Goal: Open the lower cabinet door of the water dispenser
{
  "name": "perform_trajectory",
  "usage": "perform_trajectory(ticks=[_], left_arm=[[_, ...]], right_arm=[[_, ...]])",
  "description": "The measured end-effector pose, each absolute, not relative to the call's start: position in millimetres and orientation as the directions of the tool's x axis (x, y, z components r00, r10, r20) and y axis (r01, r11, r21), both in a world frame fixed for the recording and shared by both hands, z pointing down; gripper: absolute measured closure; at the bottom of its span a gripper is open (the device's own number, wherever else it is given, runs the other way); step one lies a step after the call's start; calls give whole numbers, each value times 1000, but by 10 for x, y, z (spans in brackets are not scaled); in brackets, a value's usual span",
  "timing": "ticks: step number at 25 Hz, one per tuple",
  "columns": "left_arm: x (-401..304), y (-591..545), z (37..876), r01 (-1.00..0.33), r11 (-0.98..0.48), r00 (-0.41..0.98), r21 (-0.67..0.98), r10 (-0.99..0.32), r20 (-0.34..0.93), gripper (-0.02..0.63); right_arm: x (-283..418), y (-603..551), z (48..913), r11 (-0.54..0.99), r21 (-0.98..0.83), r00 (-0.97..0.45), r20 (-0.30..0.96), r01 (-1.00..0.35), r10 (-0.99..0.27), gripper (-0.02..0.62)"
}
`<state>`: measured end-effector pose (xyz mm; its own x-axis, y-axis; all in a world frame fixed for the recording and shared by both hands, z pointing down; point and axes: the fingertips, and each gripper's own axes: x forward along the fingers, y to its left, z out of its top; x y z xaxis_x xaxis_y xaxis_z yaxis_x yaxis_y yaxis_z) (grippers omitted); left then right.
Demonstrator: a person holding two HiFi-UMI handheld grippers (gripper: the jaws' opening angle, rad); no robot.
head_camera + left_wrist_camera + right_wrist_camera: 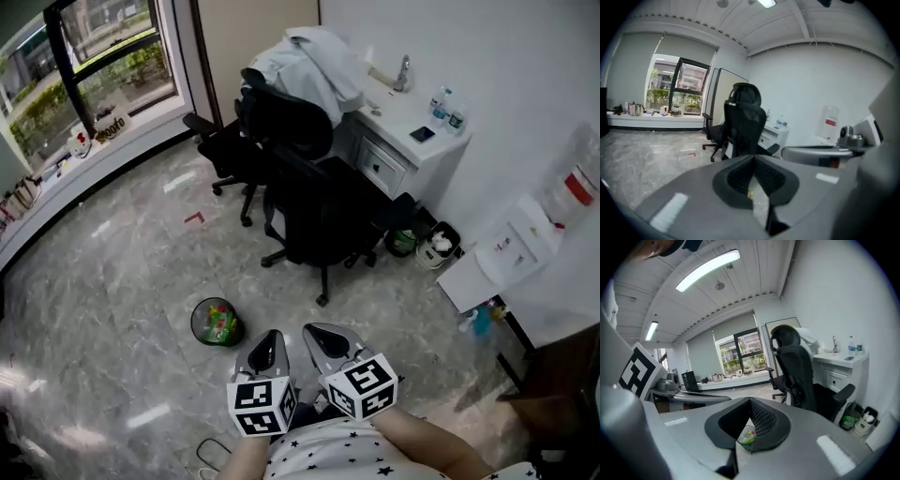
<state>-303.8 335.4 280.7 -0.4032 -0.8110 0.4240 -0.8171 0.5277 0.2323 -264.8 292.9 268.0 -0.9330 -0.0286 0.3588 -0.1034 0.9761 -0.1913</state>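
Observation:
The white water dispenser (520, 246) stands against the right wall, with a red-labelled bottle (574, 189) on top. I see it from steeply above, so its lower front (469, 281) shows only as a white slab. In the left gripper view, only the red-labelled bottle (829, 123) shows, far off at the right. My left gripper (270, 339) and right gripper (319, 333) are side by side at the bottom middle, well left of the dispenser, and both are shut on nothing. In its own view, the left gripper (753, 157) has its jaws meeting at the tip, as does the right gripper (750, 401).
Two black office chairs (319, 216) stand between me and a white desk (412, 127) that carries bottles and a tap. A mesh bin (217, 322) with rubbish sits on the marble floor just ahead of the grippers. Small bins (438, 248) stand beside the dispenser.

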Motion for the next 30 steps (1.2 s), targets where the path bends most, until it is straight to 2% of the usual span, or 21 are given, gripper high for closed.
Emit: perform_trajectory(ticks=[7,14,22,30], left_arm=[[-2278,1984,2740,-935,277,-167,220,-894,415,600],[-1401,1049,2829,-980,-7,100,199,-881,462,600],[-605,-32,3066,-953,-223,299,206,-809,507,600],[112,-1461,3378,-891,-401,445,212,-682,580,600]], right_arm=[[-1706,1711,2675,895,-206,-883,353,-395,-309,598],[-665,914,2826,709,-252,-741,378,-659,-555,597],[237,-13,3033,506,-276,-577,405,-817,-709,598],[862,-1284,3256,331,-302,-444,488,-894,-752,598]])
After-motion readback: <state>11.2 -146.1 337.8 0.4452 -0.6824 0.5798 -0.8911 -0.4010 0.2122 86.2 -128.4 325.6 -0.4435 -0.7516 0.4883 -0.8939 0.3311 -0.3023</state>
